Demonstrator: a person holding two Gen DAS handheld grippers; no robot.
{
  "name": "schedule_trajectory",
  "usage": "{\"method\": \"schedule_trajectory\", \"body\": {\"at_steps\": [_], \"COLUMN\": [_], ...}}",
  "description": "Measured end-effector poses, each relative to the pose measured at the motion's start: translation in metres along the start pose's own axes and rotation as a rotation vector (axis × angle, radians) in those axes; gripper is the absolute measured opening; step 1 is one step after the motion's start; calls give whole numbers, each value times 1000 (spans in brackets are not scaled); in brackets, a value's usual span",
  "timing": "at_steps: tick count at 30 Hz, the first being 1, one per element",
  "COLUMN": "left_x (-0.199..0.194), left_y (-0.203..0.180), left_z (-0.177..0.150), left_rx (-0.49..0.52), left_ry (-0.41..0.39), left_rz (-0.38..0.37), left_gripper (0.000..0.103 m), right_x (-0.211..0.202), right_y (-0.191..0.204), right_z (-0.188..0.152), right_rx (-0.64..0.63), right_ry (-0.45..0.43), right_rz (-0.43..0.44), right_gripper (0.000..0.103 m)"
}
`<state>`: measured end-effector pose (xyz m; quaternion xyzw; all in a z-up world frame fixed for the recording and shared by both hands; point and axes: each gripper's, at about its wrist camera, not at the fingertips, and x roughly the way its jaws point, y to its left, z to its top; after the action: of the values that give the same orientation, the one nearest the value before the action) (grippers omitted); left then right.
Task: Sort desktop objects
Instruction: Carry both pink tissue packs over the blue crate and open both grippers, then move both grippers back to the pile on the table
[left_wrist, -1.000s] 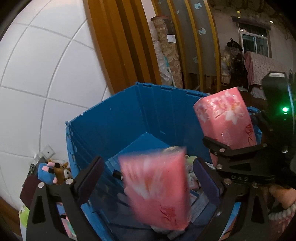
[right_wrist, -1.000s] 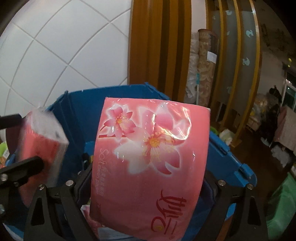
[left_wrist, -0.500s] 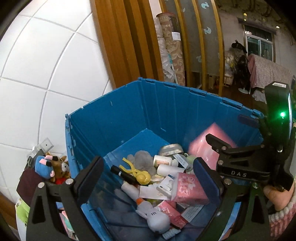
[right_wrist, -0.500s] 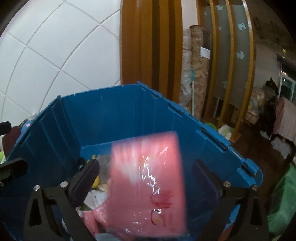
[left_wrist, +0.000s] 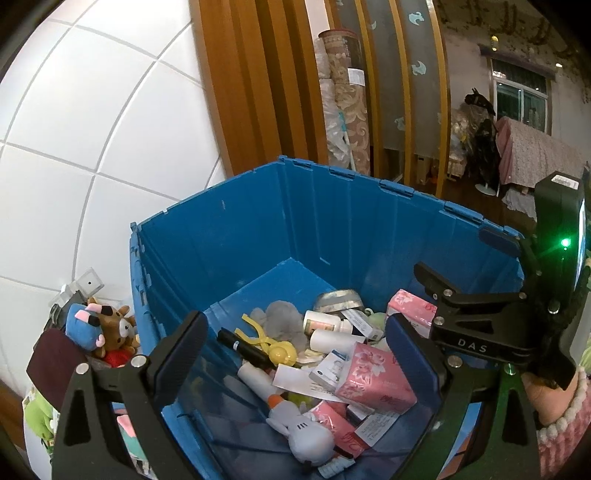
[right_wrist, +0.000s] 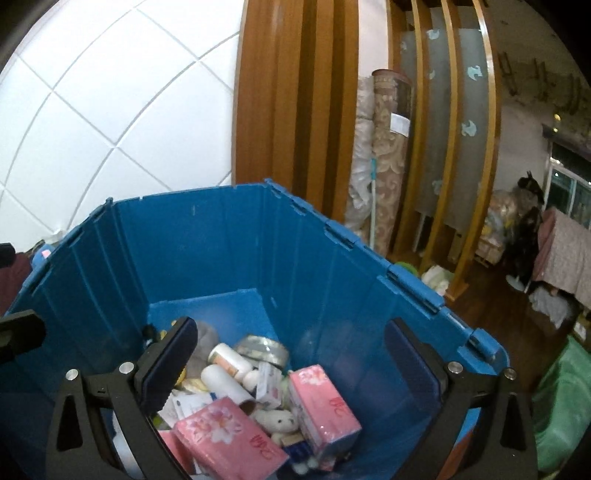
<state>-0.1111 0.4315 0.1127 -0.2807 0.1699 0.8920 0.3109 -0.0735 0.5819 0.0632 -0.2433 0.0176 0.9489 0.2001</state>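
You are holding both grippers over the open top of a blue storage crate (left_wrist: 258, 229), angled down into it. The left gripper (left_wrist: 295, 339) stands released, its jaws wide apart with nothing between them; you look through the gap at the crate's contents. The right gripper (right_wrist: 291, 354) is likewise released and empty, its jaws having just finished spreading, and it also shows at the right edge of the left view, gripped by your hand in a pink sleeve (left_wrist: 561, 443). Two pink tissue packs now lie inside the crate: one (right_wrist: 229, 439) flat on the pile near the front, the other (right_wrist: 321, 402) tilted on its edge beside a small white plush bear (right_wrist: 275, 419). Around them sit white bottles (right_wrist: 227, 363), a round tin (right_wrist: 262, 350), a yellow plastic tool (left_wrist: 269, 339), a black marker (left_wrist: 242, 347) and a grey plush toy (left_wrist: 303, 435). Outside the crate, to its left, a heap of soft toys (left_wrist: 99, 328) leans against the white tiled wall. The risk from here seems small but real: your two grippers hang close together, so pulling one back carelessly could knock it against the other or catch the crate's rim. The tilted pack will probably topple onto the bear if the crate is jolted, and anything dropped next could bounce off the crowded pile.
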Motion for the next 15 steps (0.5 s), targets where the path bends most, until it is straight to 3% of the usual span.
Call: {"method": "schedule_trajectory", "body": {"at_steps": [8, 15], "left_x": [-3, -24], "left_y": [5, 17], "left_z": [-2, -11], "left_rx": [-30, -79], "left_ry": [-12, -87], "left_rz": [3, 9], "left_gripper": [98, 98], "right_x": [3, 7], "right_y": [3, 3], "right_z": [1, 0], "right_rx": [-36, -47], "right_ry": [9, 40], "right_rz": [-26, -68], "right_gripper": [103, 103]}}
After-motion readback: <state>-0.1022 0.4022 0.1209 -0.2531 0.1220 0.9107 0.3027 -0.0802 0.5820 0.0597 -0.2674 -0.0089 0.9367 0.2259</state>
